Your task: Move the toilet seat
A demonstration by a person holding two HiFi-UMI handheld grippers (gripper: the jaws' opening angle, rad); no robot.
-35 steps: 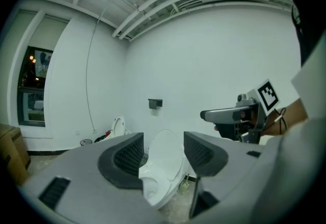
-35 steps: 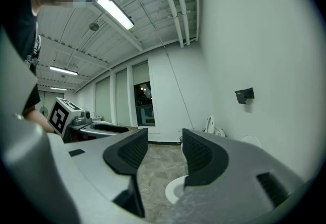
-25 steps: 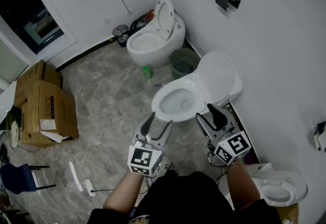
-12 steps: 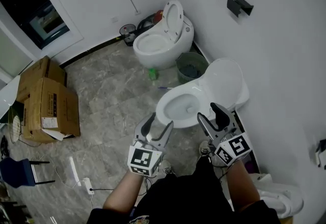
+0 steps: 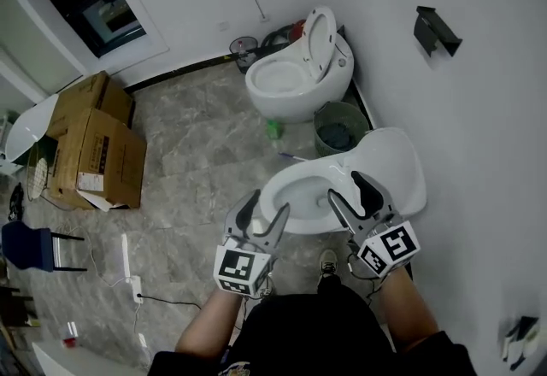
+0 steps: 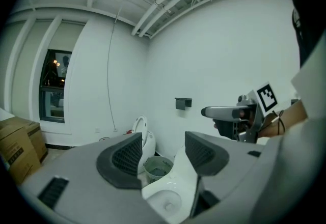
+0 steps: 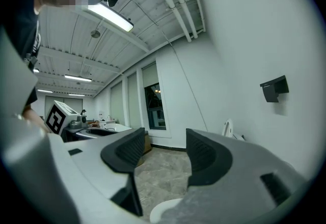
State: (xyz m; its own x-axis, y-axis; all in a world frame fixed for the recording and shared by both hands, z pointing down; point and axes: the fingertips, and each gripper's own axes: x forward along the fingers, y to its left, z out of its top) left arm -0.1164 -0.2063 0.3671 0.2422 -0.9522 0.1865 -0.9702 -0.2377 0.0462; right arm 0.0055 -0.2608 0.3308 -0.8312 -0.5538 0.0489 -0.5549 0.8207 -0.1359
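you've closed in on the toilet (image 5: pixel 291 171); right gripper (image 5: pixel 349 190) jaws just opened wider, left gripper (image 5: pixel 264 208) jaws apart too, both empty; toilet seat (image 5: pixel 393 167) stands raised against the wall, ready to grab.

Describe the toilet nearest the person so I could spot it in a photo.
Along the white wall on the right stand two white toilets with a green bin between them. The one meant is the nearer toilet, lower in the head view. Its wide lid leans back toward the wall, while the far toilet is rounder, egg-shaped, seat raised.
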